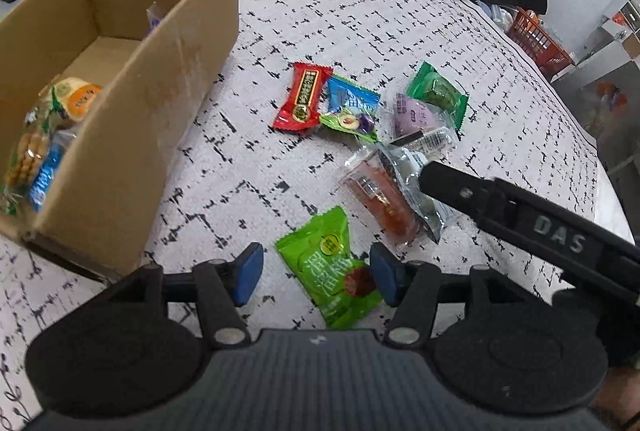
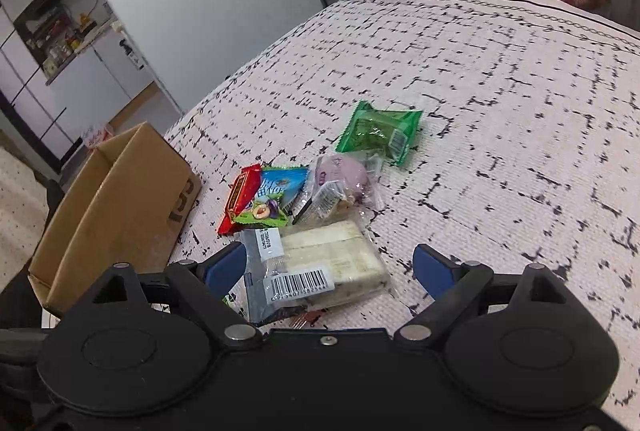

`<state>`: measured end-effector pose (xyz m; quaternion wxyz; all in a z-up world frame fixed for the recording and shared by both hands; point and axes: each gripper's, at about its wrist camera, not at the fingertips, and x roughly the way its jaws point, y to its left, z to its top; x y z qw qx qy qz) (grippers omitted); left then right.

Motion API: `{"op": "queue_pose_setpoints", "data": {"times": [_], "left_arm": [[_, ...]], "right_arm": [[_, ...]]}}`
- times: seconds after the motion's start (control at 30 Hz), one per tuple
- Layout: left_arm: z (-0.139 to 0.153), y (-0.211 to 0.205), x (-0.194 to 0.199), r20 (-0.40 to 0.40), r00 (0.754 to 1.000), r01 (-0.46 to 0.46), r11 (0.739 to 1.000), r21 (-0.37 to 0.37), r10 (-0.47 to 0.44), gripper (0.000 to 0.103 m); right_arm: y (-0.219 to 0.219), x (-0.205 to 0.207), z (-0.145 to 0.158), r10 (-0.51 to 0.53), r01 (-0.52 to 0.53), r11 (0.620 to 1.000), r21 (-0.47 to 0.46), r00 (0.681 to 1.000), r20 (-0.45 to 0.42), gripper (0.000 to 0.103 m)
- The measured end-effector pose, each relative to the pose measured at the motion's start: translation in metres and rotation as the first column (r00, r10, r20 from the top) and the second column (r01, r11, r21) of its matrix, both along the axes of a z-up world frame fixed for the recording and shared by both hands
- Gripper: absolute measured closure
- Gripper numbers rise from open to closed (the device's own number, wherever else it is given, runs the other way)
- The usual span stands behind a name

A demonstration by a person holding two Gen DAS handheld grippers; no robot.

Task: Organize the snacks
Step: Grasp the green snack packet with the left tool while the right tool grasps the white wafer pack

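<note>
My quilted, black-flecked bedspread [image 1: 360, 11] carries the work; the corrugated cardboard box [image 1: 132, 103] at its edge already holds a few crinkly packets [image 1: 44, 135], so I judge the sorting partly done, with about seven wrappers loose; my right gripper [image 2: 328, 267] stands spread wide around a clear, glossy pack of pale cake [image 2: 332, 255], pads not pressing it; my left gripper [image 1: 316, 271] is parted either side of a bright green foil packet [image 1: 336, 271], touching or not I cannot tell; red, blue, purple sachets wait nearby.
</note>
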<state>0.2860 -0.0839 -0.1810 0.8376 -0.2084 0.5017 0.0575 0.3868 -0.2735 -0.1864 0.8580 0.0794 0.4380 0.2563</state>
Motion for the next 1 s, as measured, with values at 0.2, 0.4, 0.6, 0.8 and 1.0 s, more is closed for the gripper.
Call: {"op": "queue_pose_setpoints", "data": {"times": [0.2,0.4,0.6,0.8,1.0], "left_arm": [[-0.008,-0.006,0.004,-0.005,1.000,-0.024,1.000,0.001,0.024,0.044],[-0.010,-0.011,0.009,-0.007,1.000,-0.023,0.999,0.024,0.024,0.043],[-0.014,-0.015,0.004,-0.009,1.000,-0.025,0.999,0.032,0.025,0.054],[-0.011,-0.008,0.001,-0.002,1.000,-0.024,1.000,0.014,0.024,0.073],[0.006,-0.005,-0.007,0.031,0.999,-0.020,1.000,0.014,0.019,0.075]], "right_arm": [[0.007,0.004,-0.011,0.023,-0.025,0.999,-0.046,0.999,-0.025,0.025],[0.003,0.000,-0.012,0.017,-0.017,0.997,-0.071,1.000,0.002,0.039],[0.000,-0.006,-0.010,0.017,-0.013,0.991,-0.132,0.999,0.030,0.047],[-0.007,-0.012,-0.005,-0.016,0.021,0.989,-0.149,0.999,0.037,0.050],[-0.012,-0.016,0.006,-0.041,0.047,0.991,-0.129,0.998,0.047,0.051]]}}
